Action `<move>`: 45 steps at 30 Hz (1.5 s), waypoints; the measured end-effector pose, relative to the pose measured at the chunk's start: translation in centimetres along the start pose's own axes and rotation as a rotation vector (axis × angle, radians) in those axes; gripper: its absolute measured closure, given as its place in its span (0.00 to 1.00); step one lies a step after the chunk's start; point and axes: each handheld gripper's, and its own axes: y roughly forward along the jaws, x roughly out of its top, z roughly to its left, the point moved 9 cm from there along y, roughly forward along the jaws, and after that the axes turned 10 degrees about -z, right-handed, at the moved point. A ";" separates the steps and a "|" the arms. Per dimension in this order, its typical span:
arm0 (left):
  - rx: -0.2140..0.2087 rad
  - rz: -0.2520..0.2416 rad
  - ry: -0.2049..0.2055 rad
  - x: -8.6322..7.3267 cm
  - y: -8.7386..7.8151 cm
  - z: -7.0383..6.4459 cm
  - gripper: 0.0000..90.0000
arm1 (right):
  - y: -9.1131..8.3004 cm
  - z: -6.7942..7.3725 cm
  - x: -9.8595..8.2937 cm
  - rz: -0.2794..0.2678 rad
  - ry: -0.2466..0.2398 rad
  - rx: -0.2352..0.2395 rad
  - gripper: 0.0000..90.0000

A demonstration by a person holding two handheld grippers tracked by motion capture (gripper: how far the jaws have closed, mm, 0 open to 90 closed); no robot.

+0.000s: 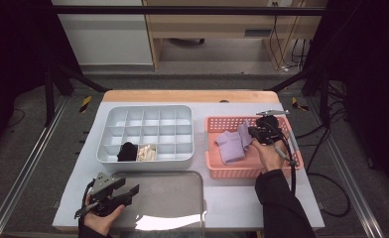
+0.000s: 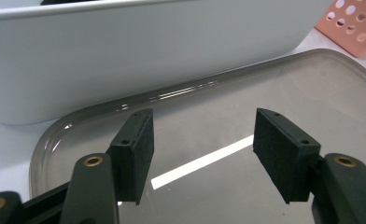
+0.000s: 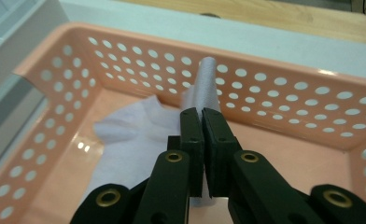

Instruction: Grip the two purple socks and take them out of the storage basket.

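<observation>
Jaws: right gripper (image 3: 202, 112) pinches lilac cloth (image 3: 134, 135) (sock, probably; lower part hidden); left gripper (image 2: 203, 140) gapes, empty.

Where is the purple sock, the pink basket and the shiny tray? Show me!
purple sock (image 1: 230, 145): high view, middle of the flat part lying in the basket.
pink basket (image 1: 232, 171): high view, its front wall.
shiny tray (image 1: 172, 193): high view, bare middle of its bottom.
</observation>
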 end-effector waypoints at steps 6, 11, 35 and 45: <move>-0.001 -0.002 -0.003 0.0 0.0 -0.1 0.41 | -2.0 0.4 0.7 -0.052 -0.014 0.025 0.98; -0.004 -0.001 -0.005 0.0 0.0 -0.1 0.41 | -3.5 1.1 1.3 -0.093 -0.013 0.051 0.98; -0.010 0.004 -0.005 0.0 0.0 -0.3 0.40 | -12.7 7.9 2.1 -0.248 -0.102 0.251 0.98; -0.010 0.000 -0.004 0.1 -0.1 -0.4 0.40 | -15.2 11.3 0.3 -0.248 -0.136 0.347 0.98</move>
